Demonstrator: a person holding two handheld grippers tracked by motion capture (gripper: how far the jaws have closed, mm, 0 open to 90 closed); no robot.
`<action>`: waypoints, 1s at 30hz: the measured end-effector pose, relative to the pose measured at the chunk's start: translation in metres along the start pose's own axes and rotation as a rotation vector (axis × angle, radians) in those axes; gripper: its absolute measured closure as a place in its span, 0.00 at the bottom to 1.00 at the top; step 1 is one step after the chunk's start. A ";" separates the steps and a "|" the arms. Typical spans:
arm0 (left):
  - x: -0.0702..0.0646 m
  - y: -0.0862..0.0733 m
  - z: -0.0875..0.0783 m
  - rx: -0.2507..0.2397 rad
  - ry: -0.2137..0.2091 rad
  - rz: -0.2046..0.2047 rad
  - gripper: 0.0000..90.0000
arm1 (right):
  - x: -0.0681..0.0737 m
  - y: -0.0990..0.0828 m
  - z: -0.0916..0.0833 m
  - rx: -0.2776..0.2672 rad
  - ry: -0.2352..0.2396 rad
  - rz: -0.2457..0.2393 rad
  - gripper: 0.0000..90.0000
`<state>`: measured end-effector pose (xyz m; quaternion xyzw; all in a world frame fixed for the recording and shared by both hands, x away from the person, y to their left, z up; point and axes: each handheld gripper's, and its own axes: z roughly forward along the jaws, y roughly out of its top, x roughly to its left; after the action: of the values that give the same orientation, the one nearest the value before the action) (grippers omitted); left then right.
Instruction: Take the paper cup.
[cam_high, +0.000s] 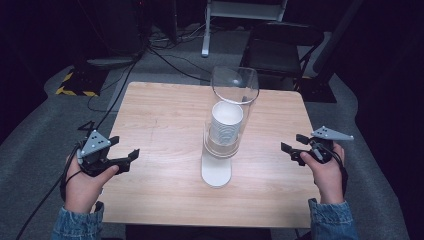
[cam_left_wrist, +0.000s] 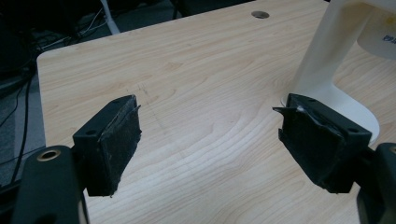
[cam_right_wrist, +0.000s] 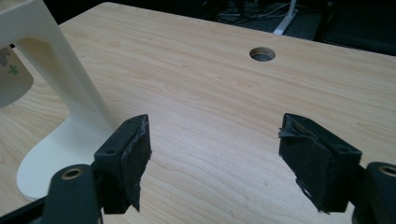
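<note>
In the high view, the dispenser (cam_high: 223, 131) with its cups (cam_high: 226, 122) is seen upright at mid-table (cam_high: 160, 120), well apart from and between the left gripper (cam_high: 125, 152) and right gripper (cam_high: 292, 147), both spread and empty. In the left gripper view, the stand (cam_left_wrist: 327, 60) is seen beyond the jaw on the right. In the right gripper view, the stand (cam_right_wrist: 60, 93) is seen beyond the jaw on the left, nothing being grasped.

table (cam_high: 165, 125): light wood grain | cup dispenser (cam_high: 216, 172): cream base | cups (cam_high: 226, 122): white
</note>
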<state>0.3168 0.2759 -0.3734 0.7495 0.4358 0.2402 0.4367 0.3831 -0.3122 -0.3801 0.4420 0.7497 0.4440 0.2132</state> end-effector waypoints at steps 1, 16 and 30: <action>0.000 0.000 0.000 0.004 0.000 -0.003 0.22 | 0.000 0.000 -0.001 -0.002 0.000 0.002 0.29; 0.001 -0.004 0.000 0.015 0.006 -0.007 0.22 | 0.000 0.004 -0.002 -0.013 0.002 -0.003 0.28; -0.006 -0.008 0.001 -0.014 -0.042 -0.012 0.22 | 0.020 0.013 0.013 -0.013 0.061 -0.055 0.24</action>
<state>0.3113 0.2721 -0.3808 0.7487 0.4295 0.2249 0.4521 0.3883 -0.2860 -0.3743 0.4059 0.7649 0.4562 0.2053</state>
